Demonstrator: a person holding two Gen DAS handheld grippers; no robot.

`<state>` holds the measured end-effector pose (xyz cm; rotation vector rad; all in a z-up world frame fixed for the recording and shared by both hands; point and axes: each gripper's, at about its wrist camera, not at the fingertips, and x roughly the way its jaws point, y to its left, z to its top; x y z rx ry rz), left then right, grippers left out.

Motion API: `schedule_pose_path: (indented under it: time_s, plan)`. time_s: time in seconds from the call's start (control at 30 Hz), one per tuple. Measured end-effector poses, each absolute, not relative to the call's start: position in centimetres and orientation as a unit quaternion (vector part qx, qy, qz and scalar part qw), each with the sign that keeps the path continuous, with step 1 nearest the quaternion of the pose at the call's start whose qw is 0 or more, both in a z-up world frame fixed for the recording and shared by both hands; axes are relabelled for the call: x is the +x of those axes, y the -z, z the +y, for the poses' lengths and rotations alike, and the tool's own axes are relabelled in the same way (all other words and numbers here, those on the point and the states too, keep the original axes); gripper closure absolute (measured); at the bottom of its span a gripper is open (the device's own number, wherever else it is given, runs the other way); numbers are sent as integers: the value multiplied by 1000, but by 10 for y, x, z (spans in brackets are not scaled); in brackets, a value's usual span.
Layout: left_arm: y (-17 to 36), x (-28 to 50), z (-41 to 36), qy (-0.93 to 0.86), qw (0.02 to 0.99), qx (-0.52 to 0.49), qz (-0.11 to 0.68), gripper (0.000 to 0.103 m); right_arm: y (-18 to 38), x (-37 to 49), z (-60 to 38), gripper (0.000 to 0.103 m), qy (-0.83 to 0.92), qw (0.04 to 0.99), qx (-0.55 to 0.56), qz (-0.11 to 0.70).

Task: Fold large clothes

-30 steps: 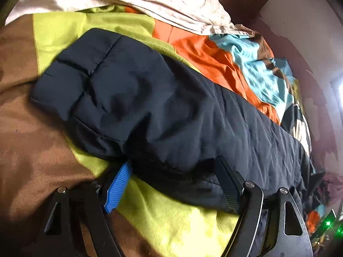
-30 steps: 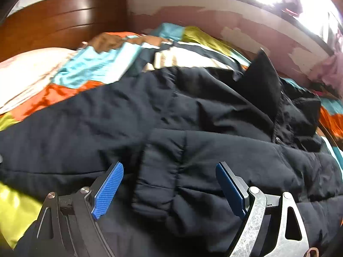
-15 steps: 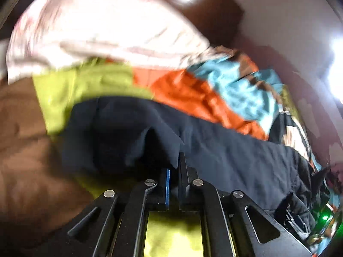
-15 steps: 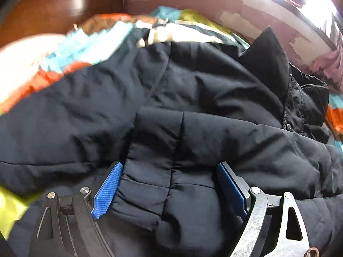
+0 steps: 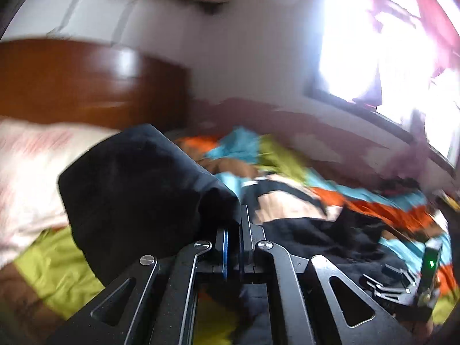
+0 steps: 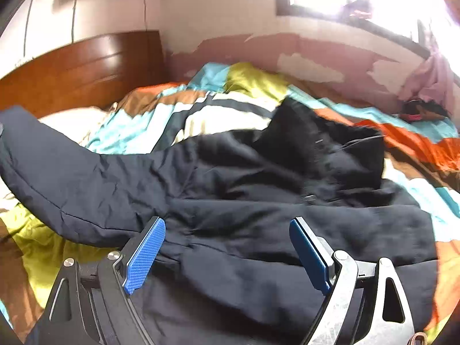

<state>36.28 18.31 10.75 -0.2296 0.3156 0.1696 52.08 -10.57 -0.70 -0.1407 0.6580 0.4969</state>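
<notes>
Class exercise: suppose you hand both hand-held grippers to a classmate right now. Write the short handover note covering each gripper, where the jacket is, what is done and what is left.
Left hand-held gripper: shut on the sleeve of the dark jacket, holding it raised above the bedspread.
Right hand-held gripper: jaws wide open over the jacket's body, gripping nothing.
Jacket: spread across the bed, collar end toward the wall under the window; pillow and headboard lie beyond the sleeve.
Done: sleeve picked up.
Left: probably lay the sleeve over the body, then fold the rest; no fold is finished yet.
</notes>
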Motion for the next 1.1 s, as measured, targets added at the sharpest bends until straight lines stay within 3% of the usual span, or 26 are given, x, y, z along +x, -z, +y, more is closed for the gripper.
schedule_pose_path:
  time_s: [0.3,0.63,0.87,1.03,1.1]
  plan:
    - [-117,414,38,68,984,-12,167,100,-36,516,-232,15,-180,935,-56,299]
    - [-38,473,-105,184,945,32,267,100,-24,518,-354,15,-131,938,-1,321]
    - [17,485,-136,220,910,34,350,100,9,527,-386,15,-172,914,97,355]
    - [29,481,-135,242,889,38,386,85,21,536,-381,11,-238,874,203,371]
    - [29,477,-138,256,889,39,378,62,17,539,-373,9,-260,863,223,370]
